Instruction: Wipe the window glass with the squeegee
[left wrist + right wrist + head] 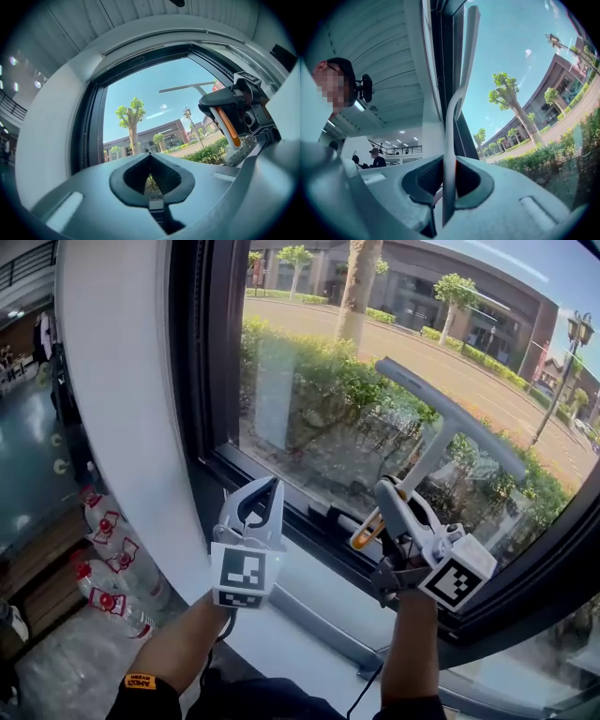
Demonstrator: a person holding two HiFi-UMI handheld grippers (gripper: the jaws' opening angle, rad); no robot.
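Squeegee (441, 423) is up on the window glass (309, 381), over on the right half of the pane. Its long blade slants from upper left down to lower right, and it looks pressed to the glass, though contact is hard to call. The pale neck runs down and left from the blade's middle straight into the right claw (392, 495). In the right gripper view that claw (449, 173) is clamped on the handle (450, 140), with one pad on each side and the shaft rising between them. An orange-trimmed handle end (364, 532) pokes out below the grip.

The left claw (262, 498) hovers just beside it, lower and to the left, pointing up at the pane. Its own view shows the left claw (150, 157) with tips pinched together, only a sliver of daylight behind them and nothing in between.

Below both claws is the white sill (309, 596), with the black window frame (202, 381) round the glass. On the floor at far left lie clear plastic bottles (112, 568) with red labels. Outside are a green hedge (319, 362), a road and trees.
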